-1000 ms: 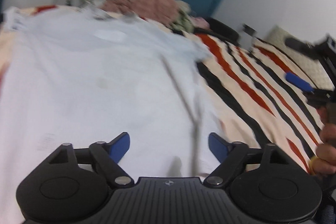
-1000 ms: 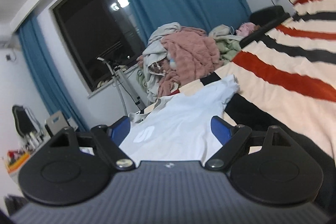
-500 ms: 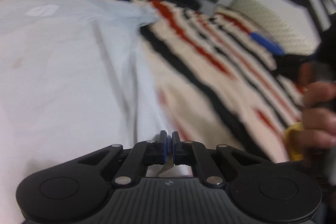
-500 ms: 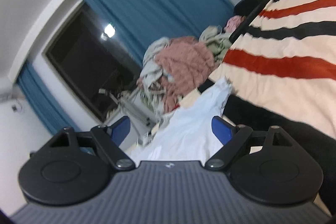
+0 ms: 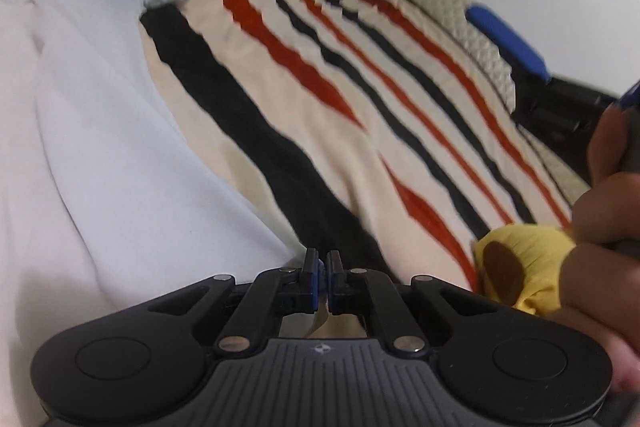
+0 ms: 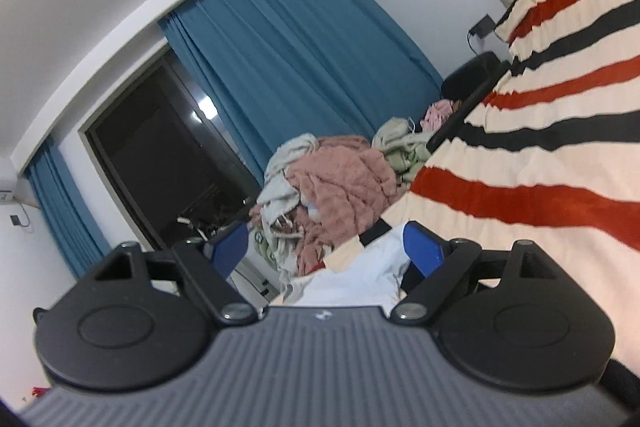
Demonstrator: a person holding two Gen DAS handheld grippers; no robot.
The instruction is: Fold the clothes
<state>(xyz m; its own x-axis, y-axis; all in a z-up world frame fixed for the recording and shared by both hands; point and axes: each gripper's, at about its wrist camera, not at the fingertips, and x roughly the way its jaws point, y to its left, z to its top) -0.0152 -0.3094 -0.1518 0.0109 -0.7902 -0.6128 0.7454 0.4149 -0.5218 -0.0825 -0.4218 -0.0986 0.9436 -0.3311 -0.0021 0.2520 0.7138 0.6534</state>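
Lying spread over the striped blanket (image 5: pixel 360 99) is a pale, whitish-blue garment (image 5: pixel 100 147), apparently a T-shirt, its near edge running down to the left gripper (image 5: pixel 323 269). That gripper's jaws are standing clenched together with a sliver of pale fabric showing just behind them, so it is probably pinching the shirt's edge or hem, though the grip itself is mostly hidden by the housing. The right gripper (image 6: pixel 326 247) is hovering with its blue pads wide apart, grasping nothing, pointing over a far corner of the same garment toward the heap of unfolded laundry (image 6: pixel 340 187) by the blue curtain (image 6: pixel 300 67). By my judgement a fold of the shirt is being taken up; the next move is calling for a second hold along the same edge before carrying it across. A hand (image 5: pixel 600 227) with a yellow wrap is intruding at the right margin; collar and sleeves are being cut off or blurred.
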